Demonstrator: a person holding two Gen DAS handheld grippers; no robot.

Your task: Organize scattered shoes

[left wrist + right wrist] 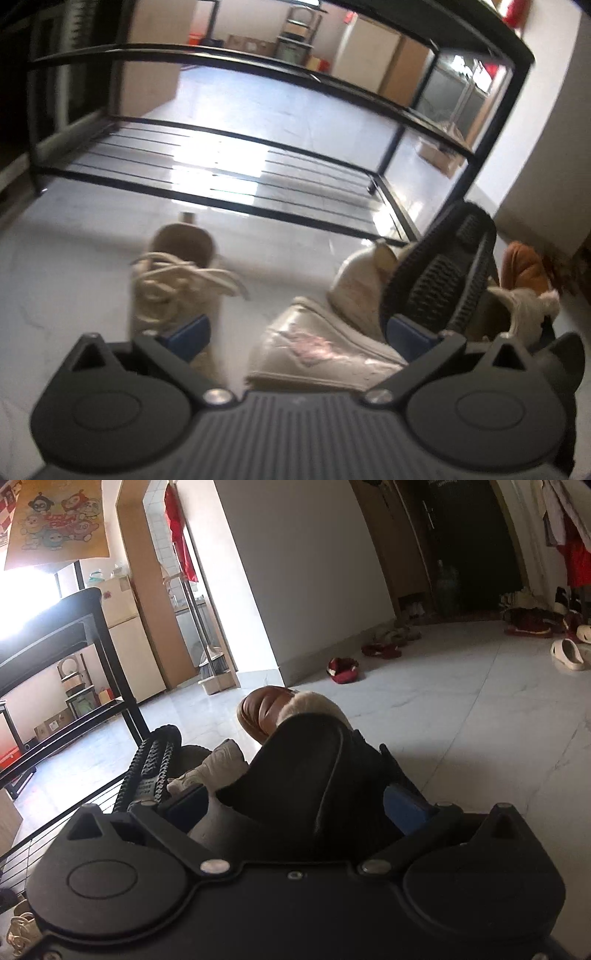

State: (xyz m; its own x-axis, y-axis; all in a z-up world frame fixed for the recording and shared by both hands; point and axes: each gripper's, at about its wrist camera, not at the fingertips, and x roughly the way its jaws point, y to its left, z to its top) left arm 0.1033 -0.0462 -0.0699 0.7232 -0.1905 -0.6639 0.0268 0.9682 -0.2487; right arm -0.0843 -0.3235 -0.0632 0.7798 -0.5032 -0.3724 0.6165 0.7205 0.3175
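Observation:
In the left wrist view my left gripper (299, 338) is open and empty above the floor, its blue pads wide apart. Between them lies a white sneaker (317, 347) with pink marks. A beige laced sneaker (177, 280) stands to its left. A black shoe (439, 273) is tipped with its treaded sole showing at the right. In the right wrist view my right gripper (303, 805) has its pads against both sides of a black shoe (314, 771). Beyond it lies a brown fur-lined slipper (266, 709), also in the left wrist view (524, 269).
A black metal shoe rack (258, 147) with bare wire shelves stands just behind the shoes; its frame shows at left in the right wrist view (92, 627). Red slippers (343, 670) and a cream clog (569, 653) lie across the white tiled floor. A wall corner (280, 590) rises ahead.

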